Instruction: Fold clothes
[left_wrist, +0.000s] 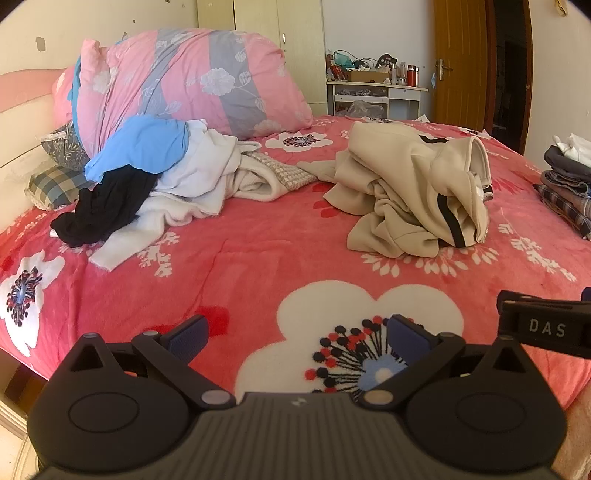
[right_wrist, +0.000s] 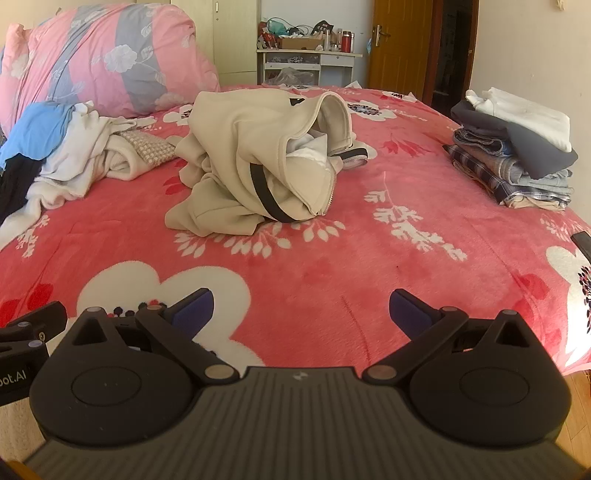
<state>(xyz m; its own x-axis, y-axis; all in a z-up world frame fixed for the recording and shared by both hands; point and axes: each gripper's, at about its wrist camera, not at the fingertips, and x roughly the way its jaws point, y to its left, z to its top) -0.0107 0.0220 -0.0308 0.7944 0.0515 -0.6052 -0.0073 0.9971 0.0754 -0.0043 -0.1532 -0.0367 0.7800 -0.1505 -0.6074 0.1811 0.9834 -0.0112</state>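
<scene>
A red floral bed (right_wrist: 295, 258) fills both views. A crumpled beige jacket (right_wrist: 258, 166) lies mid-frame, a loose pile (left_wrist: 147, 173) at left, a folded stack (right_wrist: 517, 155) at right. Left tongs (left_wrist: 297, 338) and right tongs (right_wrist: 301, 312) hover spread, empty, at bottom.

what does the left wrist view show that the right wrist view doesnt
Only the left wrist view shows the small blue checked cushion and the pale pink headboard at the far left. Only the right wrist view shows the whole stack of folded clothes, topped by a white piece, and wooden floor. Both share the crumpled beige zip-up jacket with black stripes, the unfolded heap of blue, black and white clothes, and an open gripper: left gripper, right gripper.
</scene>
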